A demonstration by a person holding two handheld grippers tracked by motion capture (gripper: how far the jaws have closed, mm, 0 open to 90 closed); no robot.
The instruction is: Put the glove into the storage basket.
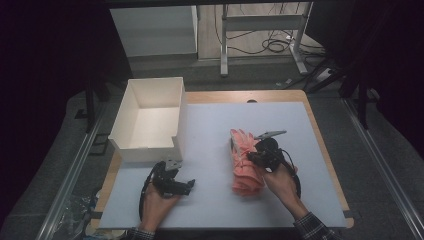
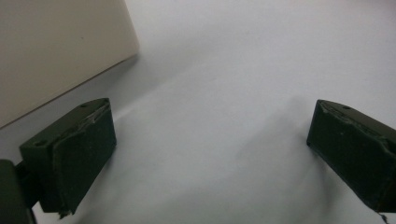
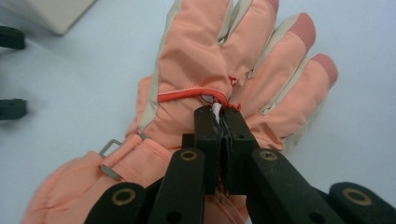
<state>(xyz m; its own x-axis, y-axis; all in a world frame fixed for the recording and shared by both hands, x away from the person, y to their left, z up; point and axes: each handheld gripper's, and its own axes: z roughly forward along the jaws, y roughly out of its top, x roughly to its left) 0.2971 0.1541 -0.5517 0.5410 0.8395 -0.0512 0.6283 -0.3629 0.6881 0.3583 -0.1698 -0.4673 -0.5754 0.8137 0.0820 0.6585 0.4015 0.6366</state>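
Note:
A pair of salmon-pink padded gloves (image 1: 243,162) lies stacked on the white table mat, fingers pointing away. My right gripper (image 1: 253,156) is shut on the gloves (image 3: 205,70), its jaws pinching a white tag and red stitching at the upper glove's edge; its own view shows the gripper (image 3: 220,116) closed tight there. My left gripper (image 1: 189,185) rests low on the mat in front of the white box (image 1: 150,117), open, with bare mat between its jaws (image 2: 210,140). The box's wall (image 2: 51,51) shows at the upper left of the left gripper view.
The open-topped white box stands at the mat's left rear. The mat (image 1: 210,200) covers a wooden table (image 1: 320,140). Beyond the far edge are a desk frame (image 1: 260,30) and floor cables. A metal buckle (image 3: 109,154) sits on the glove's cuff.

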